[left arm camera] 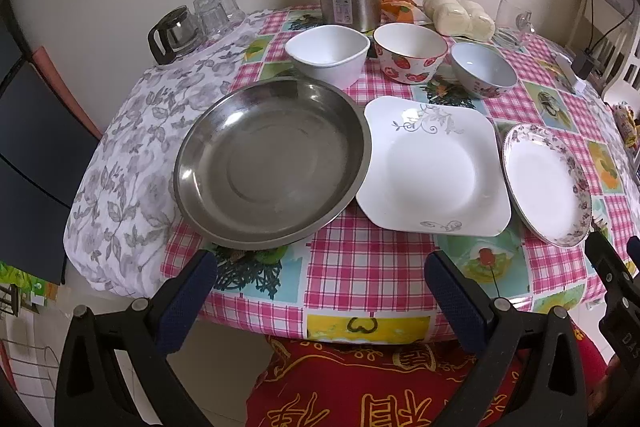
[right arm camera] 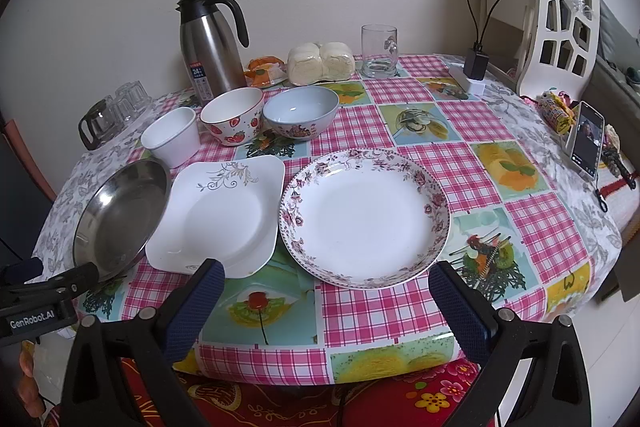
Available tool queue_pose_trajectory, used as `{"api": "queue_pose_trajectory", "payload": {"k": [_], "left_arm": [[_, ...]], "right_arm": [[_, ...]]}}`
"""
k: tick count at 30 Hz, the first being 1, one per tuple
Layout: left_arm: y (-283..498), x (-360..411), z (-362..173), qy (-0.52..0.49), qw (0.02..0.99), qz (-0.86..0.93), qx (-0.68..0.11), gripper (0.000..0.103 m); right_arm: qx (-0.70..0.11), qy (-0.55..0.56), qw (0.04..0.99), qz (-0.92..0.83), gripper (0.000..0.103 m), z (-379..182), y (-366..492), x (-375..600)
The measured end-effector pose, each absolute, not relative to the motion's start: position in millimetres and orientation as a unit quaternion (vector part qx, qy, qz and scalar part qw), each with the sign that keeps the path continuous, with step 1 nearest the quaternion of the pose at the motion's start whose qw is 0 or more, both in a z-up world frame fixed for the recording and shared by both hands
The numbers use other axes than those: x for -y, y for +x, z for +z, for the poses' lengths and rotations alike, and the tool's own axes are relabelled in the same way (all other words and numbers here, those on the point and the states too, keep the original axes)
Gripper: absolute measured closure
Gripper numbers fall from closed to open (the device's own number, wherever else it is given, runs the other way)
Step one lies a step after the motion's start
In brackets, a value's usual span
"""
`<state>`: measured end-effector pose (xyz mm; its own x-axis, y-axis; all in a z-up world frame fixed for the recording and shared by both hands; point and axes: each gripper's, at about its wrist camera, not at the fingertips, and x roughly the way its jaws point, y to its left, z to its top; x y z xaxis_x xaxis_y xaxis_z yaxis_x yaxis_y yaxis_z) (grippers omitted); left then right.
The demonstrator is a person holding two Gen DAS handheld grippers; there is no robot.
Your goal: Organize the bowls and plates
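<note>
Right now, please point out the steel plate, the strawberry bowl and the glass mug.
steel plate [left arm camera: 268, 163], left wrist view, on its flat bottom.
strawberry bowl [right arm camera: 236, 131], right wrist view, on its outer wall.
glass mug [right arm camera: 378, 51], right wrist view, on its side.

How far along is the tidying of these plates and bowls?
Nothing looks done yet. The steel plate, square white plate and floral plate lie side by side, unstacked. Behind them the white bowl, strawberry bowl and blue bowl stand separately. Nothing is in hand: the left gripper and right gripper are open at the table's near edge. All stacking remains.
</note>
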<state>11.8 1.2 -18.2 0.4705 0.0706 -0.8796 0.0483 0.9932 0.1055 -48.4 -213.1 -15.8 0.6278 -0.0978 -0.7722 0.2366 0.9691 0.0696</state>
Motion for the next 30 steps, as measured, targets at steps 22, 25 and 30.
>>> {"api": "queue_pose_trajectory", "payload": {"k": [22, 25, 30], "left_arm": [[11.4, 1.8, -16.8, 0.067, 0.856, 0.012, -0.512, 0.000], [11.3, 2.0, -16.8, 0.066, 0.857, 0.012, -0.511, 0.000], [12.0, 1.5, -16.2, 0.066, 0.857, 0.011, -0.511, 0.000]], "right_arm": [[-0.423, 0.081, 0.898, -0.092, 0.000, -20.1, -48.3, 208.6], [-0.423, 0.081, 0.898, -0.092, 0.000, -19.2, -48.1, 209.7], [-0.424, 0.079, 0.898, -0.092, 0.000, -19.9, -48.5, 208.4]]}}
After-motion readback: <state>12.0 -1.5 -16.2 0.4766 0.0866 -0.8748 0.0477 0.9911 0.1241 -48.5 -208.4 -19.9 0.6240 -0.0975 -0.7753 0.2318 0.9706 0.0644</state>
